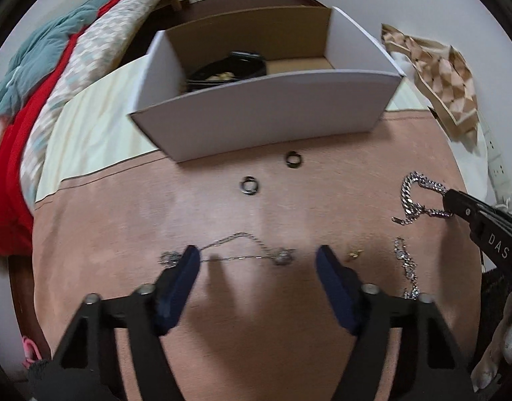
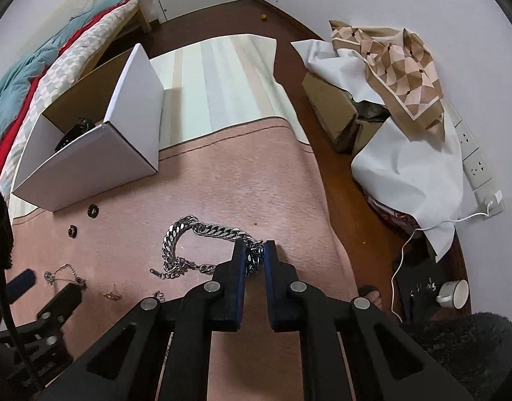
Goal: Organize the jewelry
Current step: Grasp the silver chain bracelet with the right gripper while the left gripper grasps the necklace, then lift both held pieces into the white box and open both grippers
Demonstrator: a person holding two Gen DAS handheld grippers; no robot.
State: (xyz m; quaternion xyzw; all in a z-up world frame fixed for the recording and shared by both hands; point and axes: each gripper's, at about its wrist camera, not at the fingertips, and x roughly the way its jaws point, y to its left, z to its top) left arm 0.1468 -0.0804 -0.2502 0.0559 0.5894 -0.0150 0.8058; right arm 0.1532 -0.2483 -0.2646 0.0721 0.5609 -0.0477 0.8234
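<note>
Tongs of the right hand [image 2: 254, 253] clamp one end of a heavy, limp steel chain [image 2: 202, 228] on the pink surface [image 2: 242, 183]; left tongs [image 1: 257, 259] gape over a thin, snag-prone necklace [image 1: 235, 249].

Silver chunky chain [image 2: 202, 230] on pink cloth [image 2: 242, 173], white box [image 1: 266, 107], tan diamond-patterned scarf [image 2: 402, 63], dark rings [image 1: 249, 185].

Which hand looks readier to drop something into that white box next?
The right. Its tongs are already shut on the chunky silver chain, ready to carry to the white box. The left tongs are open over the thin necklace, holding nothing.
</note>
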